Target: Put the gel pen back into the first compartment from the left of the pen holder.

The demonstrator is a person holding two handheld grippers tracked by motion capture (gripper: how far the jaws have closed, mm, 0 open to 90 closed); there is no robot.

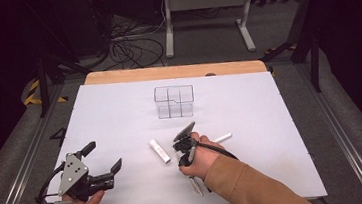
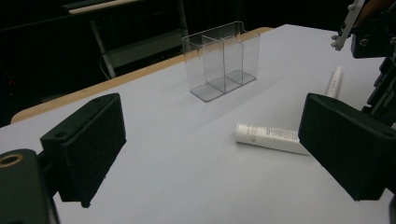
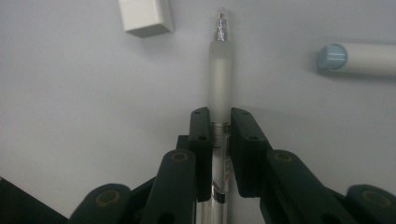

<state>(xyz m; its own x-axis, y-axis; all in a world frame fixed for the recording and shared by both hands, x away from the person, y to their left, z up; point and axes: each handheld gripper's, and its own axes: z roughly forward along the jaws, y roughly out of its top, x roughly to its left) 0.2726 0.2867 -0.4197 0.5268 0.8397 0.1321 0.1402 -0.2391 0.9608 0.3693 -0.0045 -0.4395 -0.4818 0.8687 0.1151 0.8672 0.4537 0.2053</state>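
A pen [image 3: 220,70] is clamped between the jaws of the right gripper [image 3: 219,135], the pads pressed on its barrel about midway along. Its long axis runs along the jaws: the frosted grip and tip project beyond them, pointing away from the hand toward the white table [image 3: 70,93], and the rear end passes back between the fingers. In the high view the pen [image 1: 195,183] slants down below the right gripper [image 1: 185,144]. A white tube [image 1: 159,151] lies just to its left and a white stick [image 1: 221,138] to its right, both flat on the table. A clear organizer [image 1: 174,101] stands farther back. The left gripper [image 1: 103,163] is held with its jaws wide apart on nothing.
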